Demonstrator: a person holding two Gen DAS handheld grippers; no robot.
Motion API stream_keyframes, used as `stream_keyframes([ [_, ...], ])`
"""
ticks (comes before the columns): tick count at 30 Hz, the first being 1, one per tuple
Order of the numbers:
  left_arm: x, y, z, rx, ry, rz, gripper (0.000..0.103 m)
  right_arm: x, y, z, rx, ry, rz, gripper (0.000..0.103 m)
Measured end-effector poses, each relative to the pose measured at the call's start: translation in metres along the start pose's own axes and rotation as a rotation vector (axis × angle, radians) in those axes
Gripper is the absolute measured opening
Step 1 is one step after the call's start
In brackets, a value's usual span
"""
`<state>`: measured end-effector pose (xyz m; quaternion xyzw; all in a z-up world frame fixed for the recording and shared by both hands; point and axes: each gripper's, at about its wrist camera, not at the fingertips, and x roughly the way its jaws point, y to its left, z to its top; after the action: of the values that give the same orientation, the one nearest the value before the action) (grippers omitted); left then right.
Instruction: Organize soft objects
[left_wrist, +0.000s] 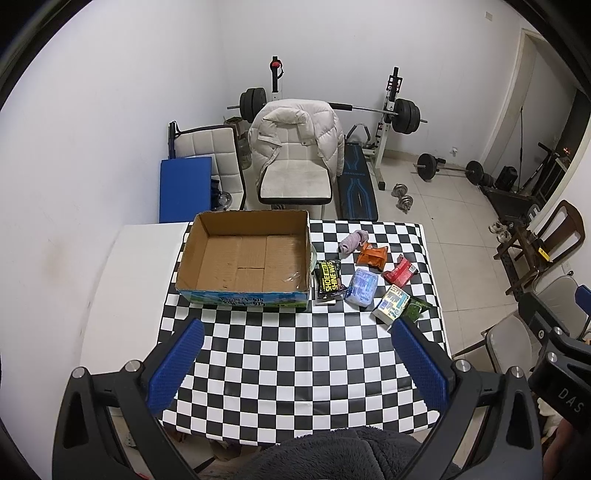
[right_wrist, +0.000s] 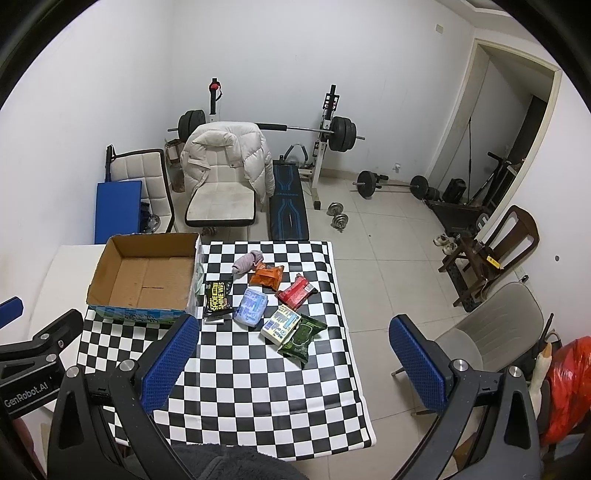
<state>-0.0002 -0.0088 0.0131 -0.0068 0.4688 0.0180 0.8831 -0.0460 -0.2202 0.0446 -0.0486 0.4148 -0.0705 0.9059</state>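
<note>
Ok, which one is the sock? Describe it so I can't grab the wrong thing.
Start at the open cardboard box on the checkered table; the packets lie in a cluster to its right. The sock is at the far end of that cluster, touching the orange packet. It is the only crumpled, pale mauve fabric item; everything else is printed packaging.

Both views evenly lit by diffuse overhead room light; bright white walls, no harsh glare. Shadows soft and short beneath the cardboard box (left_wrist: 246, 258) and packets. Focus sharp centrally. Strong fisheye curvature bends the surface (right_wrist: 258, 369) edges; black vignette fills corners. Far right doorway (right_wrist: 517, 122) dim.
</note>
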Motion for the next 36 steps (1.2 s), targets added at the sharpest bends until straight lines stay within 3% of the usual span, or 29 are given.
stream_keyframes([
  [25,0.013,0.000,0.013,0.000,0.016,-0.022,0.103,0.009,-0.002,0.009,0.030,0.019,0.013,0.103],
  [28,0.037,-0.005,0.027,0.021,0.019,-0.005,0.103,0.035,-0.016,0.017,0.077,0.059,0.018,0.103],
  [31,0.085,-0.016,0.045,0.069,0.050,0.020,0.103,0.081,-0.037,0.022,0.116,0.129,0.011,0.103],
  [36,0.194,-0.039,0.066,0.140,0.193,0.032,0.103,0.207,-0.064,0.009,0.196,0.360,0.045,0.103],
])
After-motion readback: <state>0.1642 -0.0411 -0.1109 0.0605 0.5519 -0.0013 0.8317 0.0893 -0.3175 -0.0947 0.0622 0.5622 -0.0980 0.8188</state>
